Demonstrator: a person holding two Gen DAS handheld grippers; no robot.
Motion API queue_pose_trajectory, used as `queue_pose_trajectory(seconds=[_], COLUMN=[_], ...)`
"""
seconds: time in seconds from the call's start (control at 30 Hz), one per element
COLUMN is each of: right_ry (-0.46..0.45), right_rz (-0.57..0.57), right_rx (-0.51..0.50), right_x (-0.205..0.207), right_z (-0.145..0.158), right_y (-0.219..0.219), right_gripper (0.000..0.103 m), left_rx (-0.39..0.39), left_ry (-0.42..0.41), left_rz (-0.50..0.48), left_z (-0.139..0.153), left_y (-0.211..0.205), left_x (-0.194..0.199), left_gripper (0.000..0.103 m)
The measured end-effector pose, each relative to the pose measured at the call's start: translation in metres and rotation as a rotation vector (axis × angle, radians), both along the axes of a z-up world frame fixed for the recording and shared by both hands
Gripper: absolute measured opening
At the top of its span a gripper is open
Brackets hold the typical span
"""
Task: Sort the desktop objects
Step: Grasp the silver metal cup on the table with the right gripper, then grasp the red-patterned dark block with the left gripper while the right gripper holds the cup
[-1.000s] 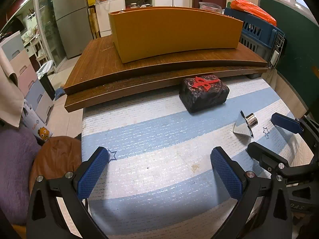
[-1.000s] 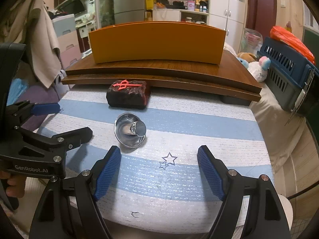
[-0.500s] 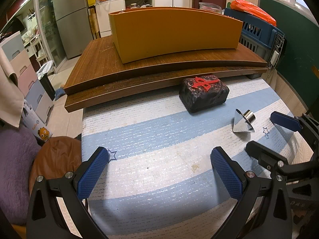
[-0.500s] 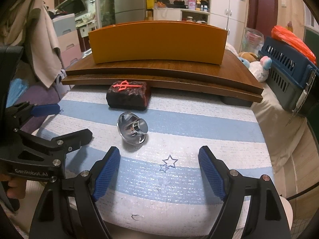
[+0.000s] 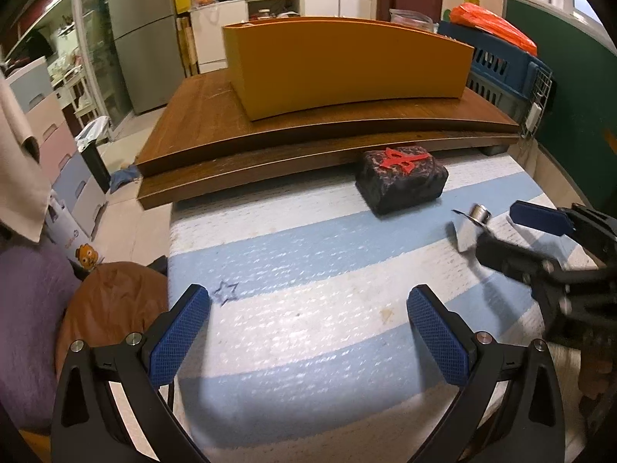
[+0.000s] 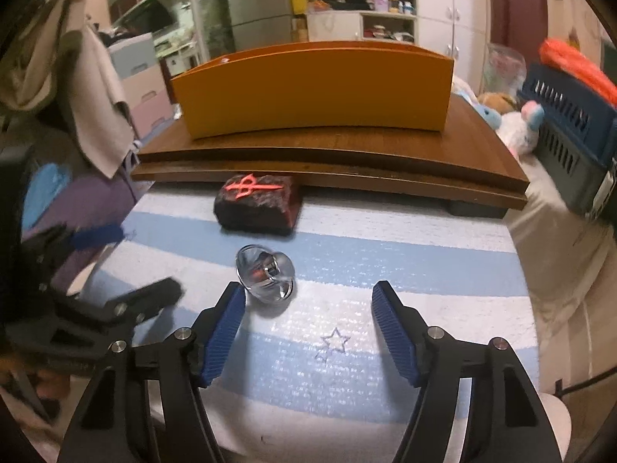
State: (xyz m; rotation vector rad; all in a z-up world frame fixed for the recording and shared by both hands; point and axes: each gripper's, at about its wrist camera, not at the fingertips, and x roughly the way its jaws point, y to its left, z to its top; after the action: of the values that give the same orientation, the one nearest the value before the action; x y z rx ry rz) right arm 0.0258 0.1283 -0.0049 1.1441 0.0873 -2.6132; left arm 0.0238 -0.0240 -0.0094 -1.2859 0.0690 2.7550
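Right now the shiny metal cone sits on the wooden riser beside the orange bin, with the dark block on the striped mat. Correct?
Not quite. The shiny metal cone lies on the striped mat, nearer than the dark block, as the right wrist view shows. The block is on the mat.

grey fridge (image 5: 144, 38), blue crate (image 6: 567, 123), perhaps plush toys (image 6: 516, 131)

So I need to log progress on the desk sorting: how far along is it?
Nothing looks sorted yet: what shows of the orange box on the wooden shelf shows nothing inside, though most of its inside is hidden. In hand: the right claw is closing beside the shiny metal funnel, which lies just ahead of its left pad, not between the pads. Left: the funnel and the dark block with the red mark both sit on the striped mat. The left claw hangs open, empty.
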Motion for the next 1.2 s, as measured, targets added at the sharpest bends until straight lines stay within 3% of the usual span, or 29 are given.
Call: queue_pose_trajectory(seconds=[0.23, 0.3, 0.33, 0.57, 0.7, 0.83, 0.97, 1.2], right_ry=[0.017, 0.022, 0.036, 0.055, 0.06, 0.062, 0.071, 0.072], right_rz=[0.052, 0.057, 0.056, -0.032, -0.084, -0.137, -0.172, -0.187], right_rx=[0.032, 0.057, 0.081, -0.002, -0.008, -0.028, -0.025, -0.063], right_x=[-0.016, -0.02, -0.02, -0.008, 0.001, 0.004, 0.008, 0.009], right_z=[-0.001, -0.004, -0.005, 0.0, 0.005, 0.006, 0.006, 0.007], right_y=[-0.031, -0.039, -0.042, -0.011, 0.015, 0.038, 0.054, 0.068], right_gripper=[0.062, 0.033, 0.029, 0.029, 0.029, 0.029, 0.029, 0.029], left_rx=[0.0, 0.0, 0.001, 0.006, 0.088, 0.041, 0.059, 0.017], left_ry=[0.009, 0.009, 0.009, 0.003, 0.035, 0.028, 0.02, 0.006], left_rz=[0.012, 0.012, 0.011, 0.024, 0.053, 0.039, 0.075, 0.209], left_z=[0.0, -0.001, -0.001, 0.0, 0.011, 0.021, 0.029, 0.022], left_y=[-0.002, -0.003, -0.003, -0.003, 0.005, 0.036, 0.054, 0.074], left_x=[0.004, 0.004, 0.004, 0.004, 0.004, -0.016, -0.042, -0.071], left_gripper=[0.102, 0.102, 0.102, 0.103, 0.103, 0.103, 0.103, 0.102])
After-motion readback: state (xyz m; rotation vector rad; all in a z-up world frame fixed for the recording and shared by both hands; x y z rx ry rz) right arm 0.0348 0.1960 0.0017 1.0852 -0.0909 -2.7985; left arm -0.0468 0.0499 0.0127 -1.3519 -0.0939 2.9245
